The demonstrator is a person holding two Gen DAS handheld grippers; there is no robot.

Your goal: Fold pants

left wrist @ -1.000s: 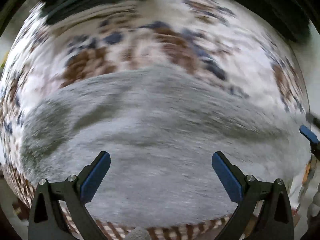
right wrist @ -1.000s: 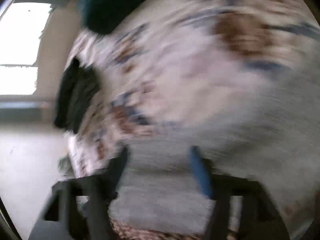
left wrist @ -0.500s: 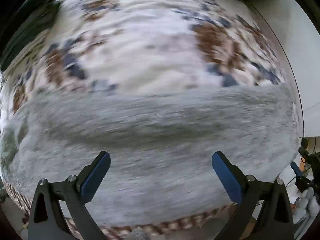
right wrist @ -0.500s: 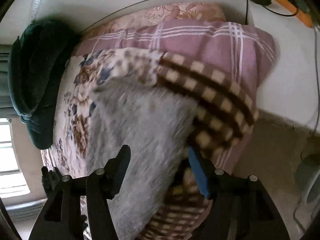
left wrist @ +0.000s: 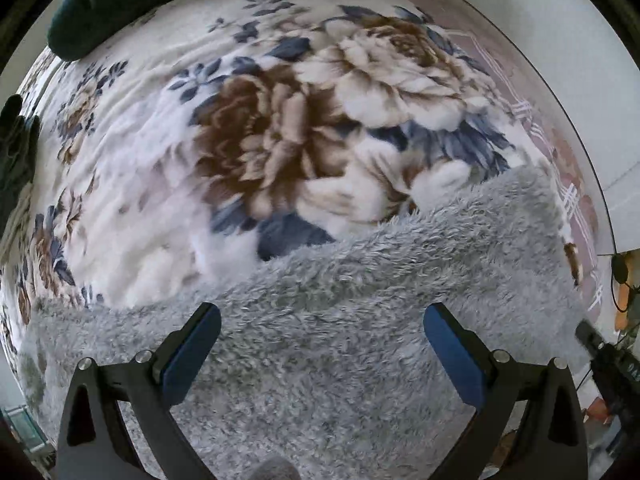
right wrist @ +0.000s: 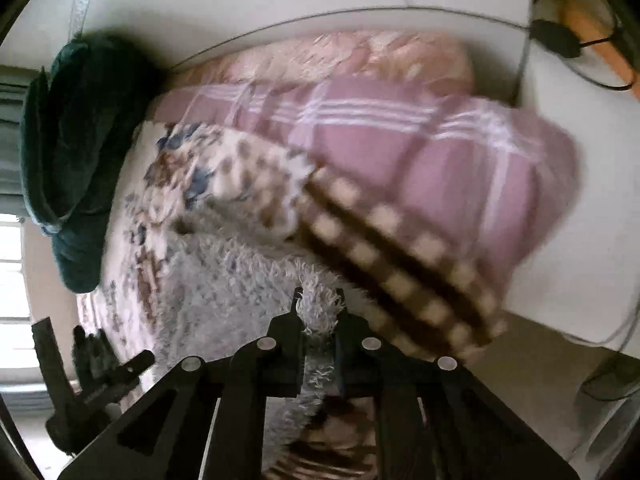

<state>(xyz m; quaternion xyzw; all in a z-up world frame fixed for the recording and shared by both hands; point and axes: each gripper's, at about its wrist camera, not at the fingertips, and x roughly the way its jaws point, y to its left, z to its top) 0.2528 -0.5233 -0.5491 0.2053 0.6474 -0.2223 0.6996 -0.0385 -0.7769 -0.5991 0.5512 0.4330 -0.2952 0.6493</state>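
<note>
The fluffy grey pants (left wrist: 360, 320) lie across the floral blanket (left wrist: 280, 140) on the bed. My left gripper (left wrist: 320, 344) is open, its blue-padded fingers spread wide just above the grey fabric. In the right wrist view my right gripper (right wrist: 318, 308) is shut on an edge of the grey pants (right wrist: 224, 280), with a tuft of fabric pinched between the fingers. The right gripper also shows at the far right of the left wrist view (left wrist: 608, 360).
A dark green bundle (right wrist: 68, 160) lies at the far side of the bed. A pink plaid quilt (right wrist: 400, 152) and a brown checked blanket edge (right wrist: 400, 272) hang at the bed's end. White wall and cables (right wrist: 560, 40) lie beyond.
My right gripper has closed from open onto the pants' edge near the bed's end. My left gripper stayed open and swung over the pants.
</note>
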